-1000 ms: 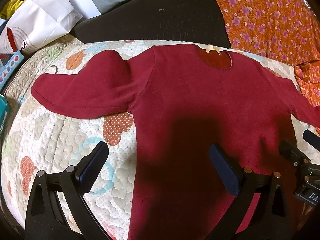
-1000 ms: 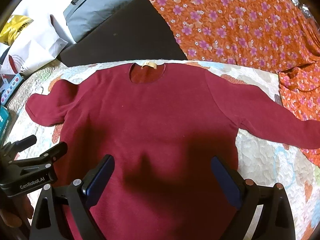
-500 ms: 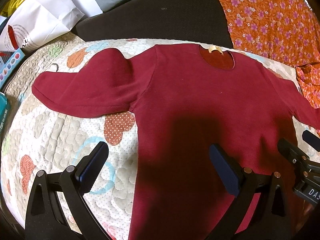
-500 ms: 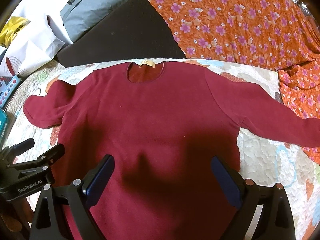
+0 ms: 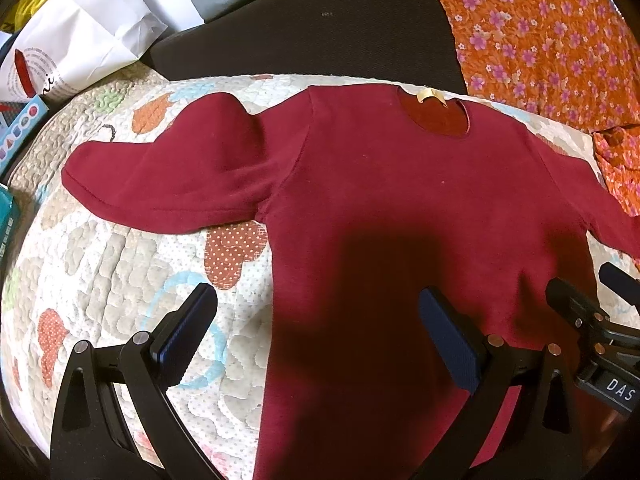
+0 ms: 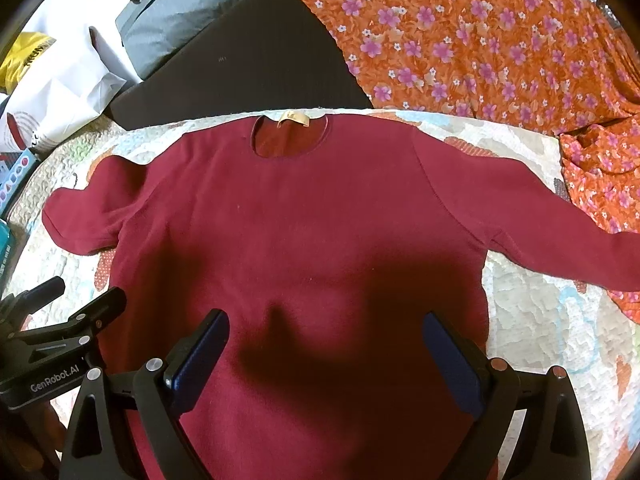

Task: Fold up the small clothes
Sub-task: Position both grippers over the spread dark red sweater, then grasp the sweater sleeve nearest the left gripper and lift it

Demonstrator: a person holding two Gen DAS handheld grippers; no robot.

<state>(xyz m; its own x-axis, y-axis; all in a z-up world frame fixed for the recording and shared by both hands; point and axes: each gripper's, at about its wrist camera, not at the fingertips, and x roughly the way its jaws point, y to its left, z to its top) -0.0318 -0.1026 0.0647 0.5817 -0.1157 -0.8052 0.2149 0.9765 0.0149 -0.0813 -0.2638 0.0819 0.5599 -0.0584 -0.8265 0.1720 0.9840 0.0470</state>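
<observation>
A small dark red long-sleeved shirt lies flat, front up, on a quilted mat, neck hole with a tan label at the far side, both sleeves spread out. My left gripper hovers open over the shirt's left lower edge, one finger above the quilt, the other above the fabric. Over the shirt's lower middle my right gripper stands open, holding nothing. Each gripper shows at the edge of the other's view.
The quilted mat has heart patches. Behind it lies a dark cushion. An orange flowered cloth covers the back right and touches the right sleeve's end. White bags and a grey pillow sit at back left.
Both views have drawn back and down a little, so the shirt sits slightly farther up the mat in view. Both grippers stay open; the shirt has not moved.
</observation>
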